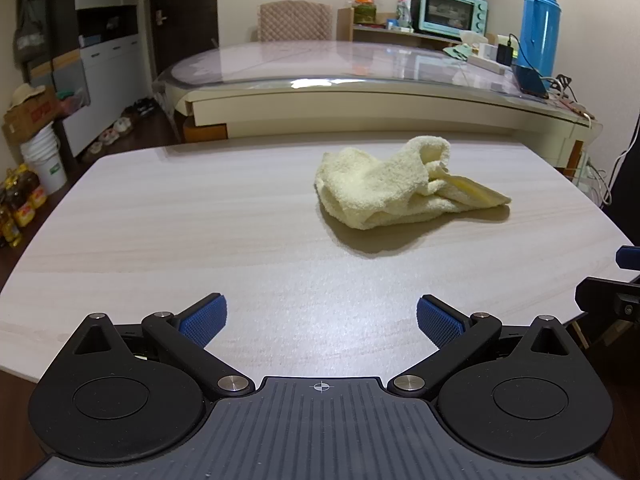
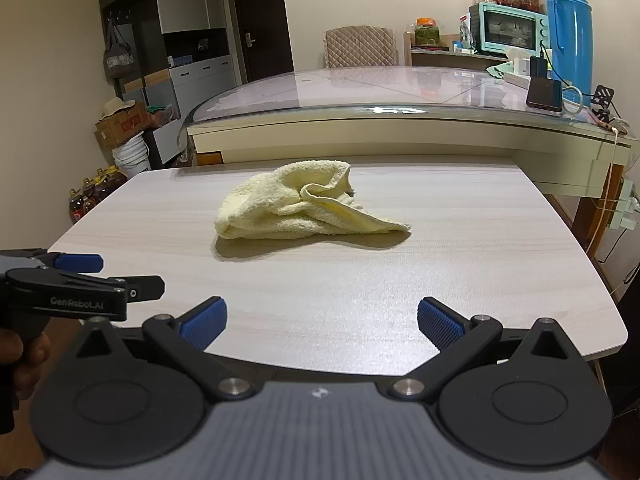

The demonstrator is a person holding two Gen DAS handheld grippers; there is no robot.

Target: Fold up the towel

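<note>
The table [image 1: 160,216], pale wood-grain w/ rounded corners, carried only the towel [image 1: 396,184]. Behind its far edge stood a bigger glass-topped table [image 1: 320,64] w/ a blue flask [image 1: 538,28] at its right end.

The towel, pale yellow terry, lay in a crumpled heap nearer the far edge than the near one, roughly mid-width. It was bunched high at the back, w/ one flat corner trailing out toward the table's right edge. No square edges, no stacked layers: it did not lie folded.

Left gripper [image 1: 322,320] hovered over the near edge, jaws spread wide, nothing betw. the blue pads, well apart from the towel. Right gripper [image 2: 322,320] sat likewise by the near edge, jaws wide & empty; the left one showed at its left, held in a hand [image 2: 20,360].

Judged step: approach, both claws free & aimed at the heap. Next move prob. calls for picking out real corners or an edge in the bunch. The trailing corner was the clearest hold. Then draw the cloth flat on the table, since a fold needs a spread sheet. Risk: pinching two layers at once in the bunched part.
</note>
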